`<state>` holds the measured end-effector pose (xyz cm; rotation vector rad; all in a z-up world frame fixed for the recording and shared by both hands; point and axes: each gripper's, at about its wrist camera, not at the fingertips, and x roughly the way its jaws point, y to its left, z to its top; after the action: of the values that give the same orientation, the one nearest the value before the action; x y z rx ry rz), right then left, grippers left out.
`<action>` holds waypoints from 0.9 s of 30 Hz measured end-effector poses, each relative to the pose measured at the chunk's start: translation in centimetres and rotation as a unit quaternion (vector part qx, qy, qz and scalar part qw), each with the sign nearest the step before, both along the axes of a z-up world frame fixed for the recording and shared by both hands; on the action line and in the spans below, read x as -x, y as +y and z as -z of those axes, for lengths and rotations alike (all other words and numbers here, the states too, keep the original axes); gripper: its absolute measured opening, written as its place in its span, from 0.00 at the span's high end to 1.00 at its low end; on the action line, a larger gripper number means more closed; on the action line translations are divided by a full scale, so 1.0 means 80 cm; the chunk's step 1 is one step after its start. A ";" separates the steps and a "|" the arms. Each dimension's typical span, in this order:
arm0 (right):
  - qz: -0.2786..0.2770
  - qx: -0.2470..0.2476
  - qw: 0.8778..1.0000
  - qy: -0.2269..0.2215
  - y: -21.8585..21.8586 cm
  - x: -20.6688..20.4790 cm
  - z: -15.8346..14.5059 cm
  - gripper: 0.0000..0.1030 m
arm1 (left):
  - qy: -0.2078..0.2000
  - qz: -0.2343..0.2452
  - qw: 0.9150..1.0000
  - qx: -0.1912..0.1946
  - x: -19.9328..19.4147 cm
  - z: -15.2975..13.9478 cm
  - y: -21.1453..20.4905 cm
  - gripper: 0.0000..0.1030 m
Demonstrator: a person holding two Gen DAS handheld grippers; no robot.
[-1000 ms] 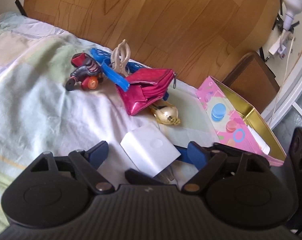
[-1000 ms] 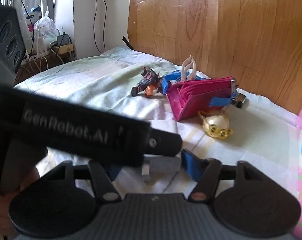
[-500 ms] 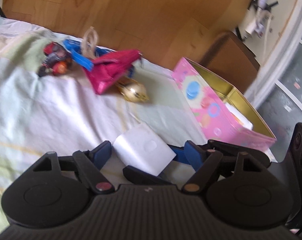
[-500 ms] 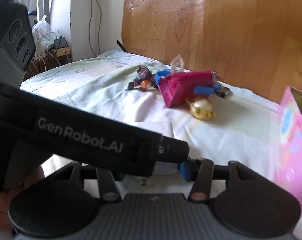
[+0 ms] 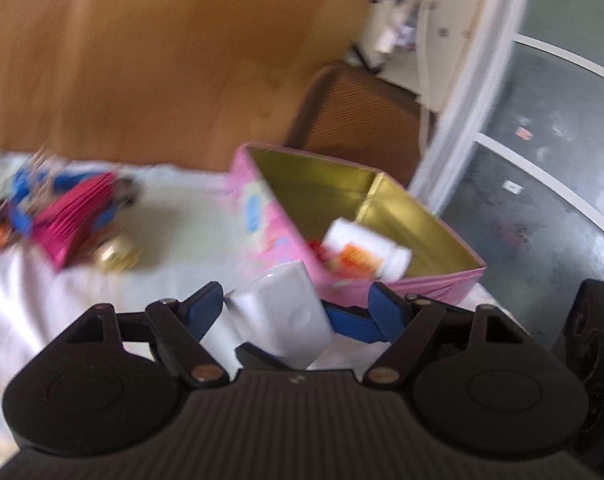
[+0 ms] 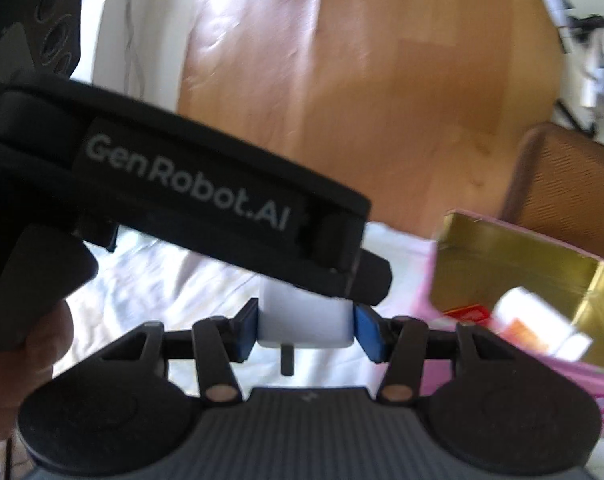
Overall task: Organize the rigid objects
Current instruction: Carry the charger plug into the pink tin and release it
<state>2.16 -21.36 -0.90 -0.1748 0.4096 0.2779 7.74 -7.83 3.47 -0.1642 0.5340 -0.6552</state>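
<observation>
Right tongs point(image 6: 306, 330) squeeze the white plug point(image 6: 304, 320) to drop it in the pink box point(image 6: 502, 264); left tongs point(image 5: 298, 306) are open around it.

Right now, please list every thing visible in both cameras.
charger: one, white, in right jaws
box: one, pink with gold inside, open, on sheet
carton: one, white and orange, in box
wallet: one, magenta, on sheet
ball: one, gold, beside wallet
sheet: one, pale, on bed
headboard: one, brown wood, behind
left gripper: one, black, jaws open about charger
right gripper: one, black, jaws shut on charger
</observation>
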 end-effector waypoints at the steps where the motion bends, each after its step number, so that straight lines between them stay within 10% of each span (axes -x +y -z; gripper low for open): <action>1: 0.003 -0.005 1.000 -0.006 -0.010 0.001 -0.005 0.52 | -0.003 0.014 1.000 0.001 -0.001 -0.005 -0.011 0.22; 7: 0.047 -0.016 0.998 -0.032 -0.053 0.001 -0.021 0.54 | -0.027 0.052 0.998 -0.013 -0.004 -0.024 -0.076 0.26; 9: 0.058 -0.022 0.997 -0.040 -0.069 0.003 -0.022 0.93 | -0.017 0.062 0.998 0.000 -0.010 -0.028 -0.083 0.27; 15: 0.089 -0.030 0.994 -0.056 -0.113 0.018 -0.031 0.96 | -0.010 0.052 0.999 0.008 -0.016 -0.031 -0.080 0.27; 19: 0.053 -0.055 0.996 -0.055 -0.136 0.045 -0.027 0.88 | 0.006 0.033 0.999 -0.013 -0.011 -0.018 -0.049 0.27; 23: 0.000 -0.042 0.999 -0.013 -0.132 0.068 -0.006 0.53 | 0.039 0.009 0.998 -0.043 -0.015 0.005 -0.013 0.26; 27: -0.046 -0.006 0.998 0.032 -0.086 0.074 0.023 0.41 | 0.115 0.013 0.993 -0.023 -0.022 0.034 0.014 0.26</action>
<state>-3.72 -28.22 -2.78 -0.1742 0.4642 0.3767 9.47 -6.68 0.76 -0.1898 0.7742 -0.6530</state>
